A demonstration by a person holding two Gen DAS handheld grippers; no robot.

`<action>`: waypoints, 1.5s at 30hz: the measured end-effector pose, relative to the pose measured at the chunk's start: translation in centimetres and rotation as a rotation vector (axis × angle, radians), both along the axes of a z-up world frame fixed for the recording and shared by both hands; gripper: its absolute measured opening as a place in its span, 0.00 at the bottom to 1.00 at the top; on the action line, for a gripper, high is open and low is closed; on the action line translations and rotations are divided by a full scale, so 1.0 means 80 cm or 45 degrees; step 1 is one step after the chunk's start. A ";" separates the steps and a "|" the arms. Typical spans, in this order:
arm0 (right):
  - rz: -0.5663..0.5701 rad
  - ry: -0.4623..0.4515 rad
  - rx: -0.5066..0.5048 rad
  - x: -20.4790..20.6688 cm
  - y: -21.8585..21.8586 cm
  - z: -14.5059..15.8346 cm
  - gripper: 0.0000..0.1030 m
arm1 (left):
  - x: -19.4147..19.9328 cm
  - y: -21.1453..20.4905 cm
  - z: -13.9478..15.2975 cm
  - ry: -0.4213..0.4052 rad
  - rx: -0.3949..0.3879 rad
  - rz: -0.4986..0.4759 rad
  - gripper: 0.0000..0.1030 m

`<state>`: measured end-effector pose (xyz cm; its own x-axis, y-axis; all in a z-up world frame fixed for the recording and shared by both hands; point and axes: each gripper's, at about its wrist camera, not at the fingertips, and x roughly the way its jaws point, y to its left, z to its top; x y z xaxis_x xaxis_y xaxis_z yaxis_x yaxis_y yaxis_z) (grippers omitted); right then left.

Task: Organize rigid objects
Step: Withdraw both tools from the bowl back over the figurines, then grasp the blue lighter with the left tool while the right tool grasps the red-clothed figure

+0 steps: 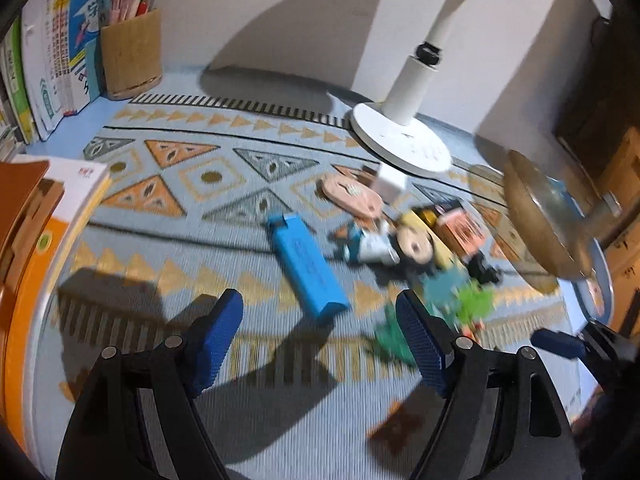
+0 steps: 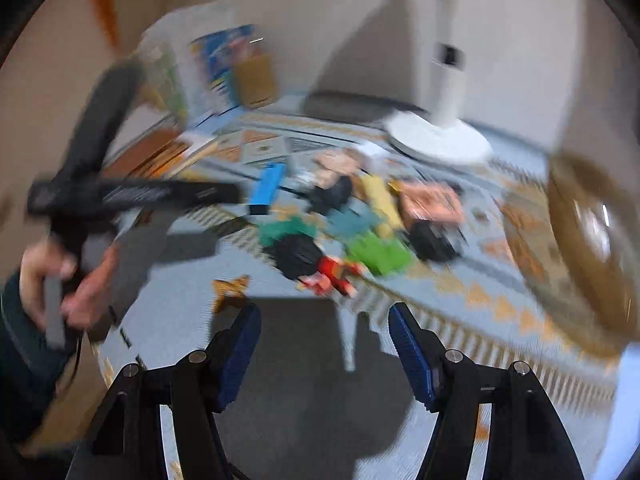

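Note:
A pile of small rigid toys lies on the patterned mat: a blue rectangular block (image 1: 306, 266), a doll figure (image 1: 400, 242), a pink oval piece (image 1: 352, 194), a pink box (image 1: 460, 226), green and teal pieces (image 1: 468, 300). My left gripper (image 1: 320, 312) is open and empty, just in front of the blue block. In the blurred right wrist view my right gripper (image 2: 324, 320) is open and empty, short of a red figure (image 2: 332, 276), a green piece (image 2: 376, 256) and the blue block (image 2: 267, 188). The left gripper's body (image 2: 120, 194) shows at left, held by a hand.
A white lamp base (image 1: 404, 140) stands at the back. A round wooden tray (image 1: 536, 216) sits at the right, also in the right wrist view (image 2: 588, 248). A pen holder (image 1: 130, 54) and books (image 1: 52, 60) stand back left. An orange book stack (image 1: 44, 236) lies at left.

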<state>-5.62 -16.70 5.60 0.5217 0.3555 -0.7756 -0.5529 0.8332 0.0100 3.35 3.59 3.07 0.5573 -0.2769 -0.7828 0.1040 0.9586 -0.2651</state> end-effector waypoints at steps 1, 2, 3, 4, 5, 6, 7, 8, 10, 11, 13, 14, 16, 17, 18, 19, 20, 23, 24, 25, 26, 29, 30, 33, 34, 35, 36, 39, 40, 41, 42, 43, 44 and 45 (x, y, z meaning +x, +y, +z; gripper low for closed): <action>0.028 -0.022 -0.051 0.005 0.009 -0.002 0.63 | 0.009 -0.002 -0.003 0.012 0.009 0.013 0.75; 0.054 -0.026 -0.081 0.009 0.014 -0.005 0.63 | 0.018 -0.005 -0.008 0.027 0.015 0.022 0.75; 0.086 -0.019 -0.100 0.014 0.019 -0.010 0.63 | 0.023 -0.006 -0.012 0.036 0.016 0.027 0.75; 0.112 -0.014 -0.119 0.019 0.024 -0.017 0.63 | 0.026 -0.007 -0.016 0.045 0.016 0.031 0.74; 0.125 -0.021 -0.135 0.024 0.029 -0.022 0.62 | 0.030 -0.010 -0.021 0.054 0.018 0.027 0.74; 0.137 -0.031 -0.145 0.028 0.032 -0.026 0.61 | 0.033 -0.014 -0.025 0.059 0.034 0.024 0.72; 0.148 -0.036 -0.153 0.034 0.035 -0.030 0.58 | 0.032 -0.018 -0.025 0.033 0.066 0.023 0.71; 0.153 -0.036 -0.163 0.038 0.038 -0.034 0.53 | 0.032 -0.022 -0.025 0.030 0.086 0.014 0.71; 0.170 -0.029 -0.167 0.049 0.045 -0.042 0.50 | 0.032 -0.029 -0.026 0.014 0.125 0.005 0.63; 0.181 -0.038 -0.153 0.050 0.046 -0.044 0.48 | 0.031 -0.032 -0.026 0.000 0.157 0.001 0.52; 0.197 -0.027 -0.152 0.051 0.052 -0.049 0.42 | 0.031 -0.034 -0.026 -0.018 0.188 -0.010 0.33; 0.193 -0.045 -0.168 0.049 0.054 -0.050 0.42 | 0.030 -0.032 -0.026 -0.029 0.193 -0.013 0.26; 0.168 -0.058 -0.181 0.047 0.056 -0.051 0.42 | 0.028 -0.026 -0.026 -0.030 0.131 -0.048 0.22; 0.144 -0.037 -0.159 0.045 0.054 -0.049 0.41 | 0.026 -0.024 -0.026 -0.030 0.120 -0.064 0.22; 0.117 -0.015 -0.130 0.043 0.050 -0.047 0.41 | 0.022 -0.024 -0.025 -0.033 0.114 -0.078 0.22; 0.081 0.014 -0.088 0.041 0.044 -0.043 0.41 | 0.013 -0.023 -0.022 -0.048 0.098 -0.108 0.22; 0.045 0.051 -0.040 0.038 0.036 -0.039 0.36 | 0.003 -0.022 -0.017 -0.066 0.081 -0.135 0.22; -0.142 0.217 0.154 0.026 -0.006 -0.026 0.32 | -0.027 -0.017 -0.010 -0.091 0.079 -0.191 0.22; -0.184 0.239 0.192 0.016 -0.017 -0.021 0.32 | -0.034 -0.015 -0.009 -0.092 0.070 -0.202 0.22; -0.245 0.259 0.237 0.011 -0.032 -0.017 0.32 | -0.042 -0.013 -0.009 -0.088 0.055 -0.211 0.22; -0.301 0.274 0.268 0.007 -0.046 -0.015 0.32 | -0.052 -0.010 -0.011 -0.079 0.038 -0.221 0.22; -0.482 0.298 0.315 -0.002 -0.082 -0.016 0.32 | -0.077 -0.005 -0.020 -0.059 0.043 -0.221 0.21; -0.521 0.295 0.326 -0.004 -0.088 -0.017 0.32 | -0.082 -0.004 -0.022 -0.056 0.042 -0.218 0.21; -0.514 0.335 0.338 -0.007 -0.085 -0.027 0.32 | -0.095 -0.004 -0.029 -0.051 0.040 -0.210 0.21; -0.496 0.357 0.338 -0.009 -0.079 -0.031 0.32 | -0.098 -0.005 -0.029 -0.060 0.059 -0.205 0.22; -0.481 0.375 0.334 -0.008 -0.074 -0.036 0.33 | -0.101 -0.008 -0.028 -0.067 0.087 -0.190 0.23; -0.465 0.381 0.323 -0.009 -0.070 -0.039 0.35 | -0.103 -0.010 -0.027 -0.071 0.108 -0.182 0.24; -0.404 0.339 0.283 -0.024 -0.068 -0.037 0.63 | -0.106 -0.019 -0.028 -0.083 0.174 -0.192 0.33; -0.377 0.313 0.281 -0.030 -0.071 -0.035 0.67 | -0.105 -0.023 -0.028 -0.089 0.198 -0.192 0.33; -0.352 0.300 0.276 -0.036 -0.075 -0.034 0.68 | -0.104 -0.027 -0.029 -0.092 0.224 -0.191 0.34; -0.330 0.289 0.265 -0.038 -0.077 -0.033 0.68 | -0.103 -0.028 -0.029 -0.094 0.232 -0.188 0.34; -0.318 0.279 0.248 -0.039 -0.078 -0.034 0.68 | -0.101 -0.029 -0.029 -0.098 0.239 -0.177 0.34; -0.310 0.271 0.232 -0.038 -0.078 -0.034 0.68 | -0.100 -0.032 -0.029 -0.099 0.248 -0.168 0.34; -0.302 0.261 0.210 -0.036 -0.077 -0.036 0.68 | -0.099 -0.035 -0.029 -0.102 0.268 -0.161 0.34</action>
